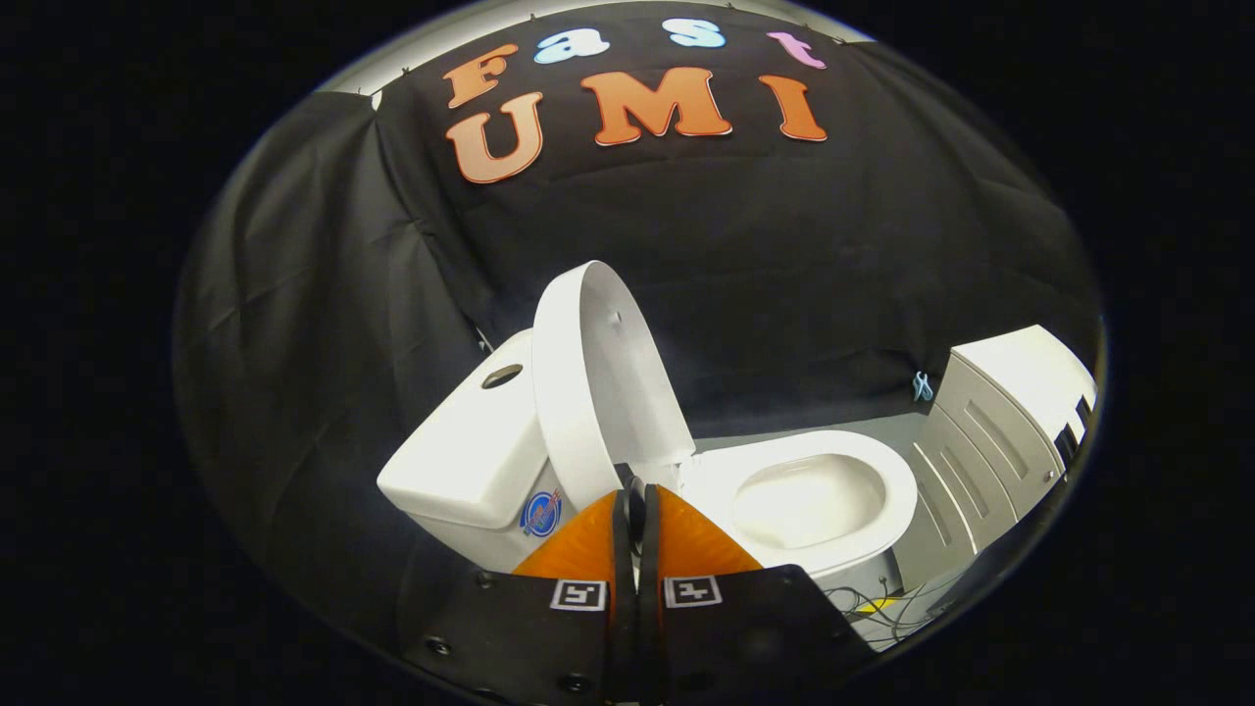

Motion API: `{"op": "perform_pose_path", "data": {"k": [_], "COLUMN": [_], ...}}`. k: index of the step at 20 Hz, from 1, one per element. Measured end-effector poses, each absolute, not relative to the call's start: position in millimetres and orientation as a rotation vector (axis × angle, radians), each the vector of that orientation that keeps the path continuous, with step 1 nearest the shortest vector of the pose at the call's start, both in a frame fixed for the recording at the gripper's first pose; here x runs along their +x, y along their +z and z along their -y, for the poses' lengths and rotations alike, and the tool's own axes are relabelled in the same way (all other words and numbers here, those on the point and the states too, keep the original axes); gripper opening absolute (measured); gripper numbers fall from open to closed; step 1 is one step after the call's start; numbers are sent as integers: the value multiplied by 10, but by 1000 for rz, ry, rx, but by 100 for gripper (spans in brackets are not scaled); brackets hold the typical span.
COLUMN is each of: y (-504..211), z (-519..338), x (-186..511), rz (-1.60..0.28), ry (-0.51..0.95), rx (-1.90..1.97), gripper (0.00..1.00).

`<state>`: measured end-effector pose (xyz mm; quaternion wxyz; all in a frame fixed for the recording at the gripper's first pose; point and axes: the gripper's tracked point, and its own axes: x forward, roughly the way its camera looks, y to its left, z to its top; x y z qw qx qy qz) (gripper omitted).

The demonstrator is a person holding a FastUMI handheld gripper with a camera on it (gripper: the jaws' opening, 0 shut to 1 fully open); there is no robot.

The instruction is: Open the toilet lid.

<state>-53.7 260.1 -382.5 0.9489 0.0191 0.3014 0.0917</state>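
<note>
A white toilet stands ahead of my fingers. Its lid (600, 373) is raised upright and leans back toward the tank (461, 456). The seat ring (887, 505) lies flat around the open bowl (804, 500), beyond the fingers and to their right. My gripper (635, 500) is shut, its two fingers pressed together with nothing between them. The fingertips sit just in front of the lid's lower edge near the hinge, and I cannot tell whether they touch it.
A white cabinet (1000, 422) stands to the right of the bowl. Loose cables (878, 600) lie on the floor below the bowl's front. Black cloth (294, 324) hangs behind and beside the toilet, with a small blue clip (922, 385) on it near the cabinet.
</note>
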Motion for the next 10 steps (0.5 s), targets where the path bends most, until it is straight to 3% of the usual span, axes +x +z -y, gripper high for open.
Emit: {"op": "perform_pose_path", "data": {"k": [10], "y": [-3844], "z": [-2844], "x": [-606], "rz": [-602], "ry": [214], "rx": [-49], "gripper": [8]}}
